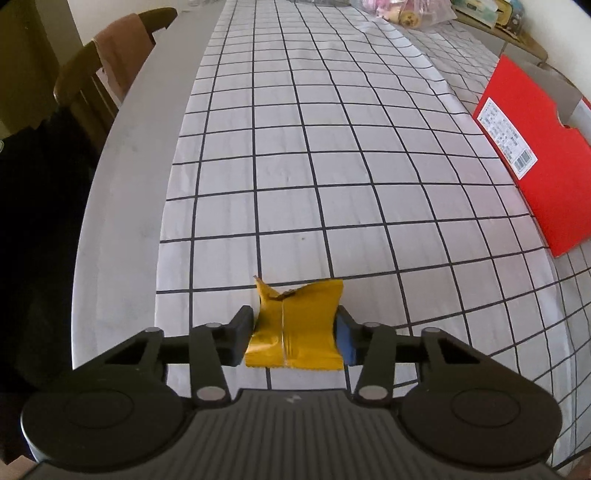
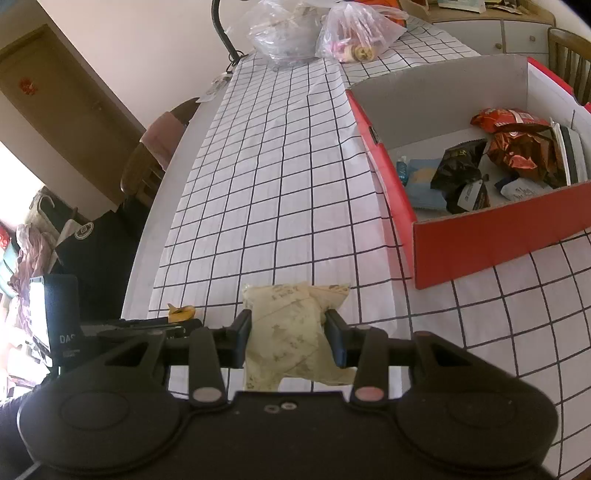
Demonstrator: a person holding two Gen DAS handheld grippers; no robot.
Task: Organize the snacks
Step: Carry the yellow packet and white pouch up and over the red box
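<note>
In the left wrist view a yellow snack packet [image 1: 306, 306] lies low over the checked tablecloth [image 1: 295, 166], pinched at its waist between the pads of my left gripper [image 1: 294, 328], which is shut on it. The right wrist view shows my right gripper [image 2: 288, 328] shut on a pale cream packet [image 2: 284, 350], held just above the cloth. The red cardboard box [image 2: 498, 236] stands to its front right, open on top, with several snack bags [image 2: 517, 147] inside. The same box [image 1: 546, 177] shows at the right edge of the left view. The yellow packet [image 2: 181, 313] also peeks out to the left of the right gripper.
Clear plastic bags [image 2: 321, 33] with more items sit at the table's far end. A wooden chair [image 1: 107, 74] stands at the left side, beyond the bare table rim [image 1: 122, 184]. The cloth's edge runs close along the left gripper.
</note>
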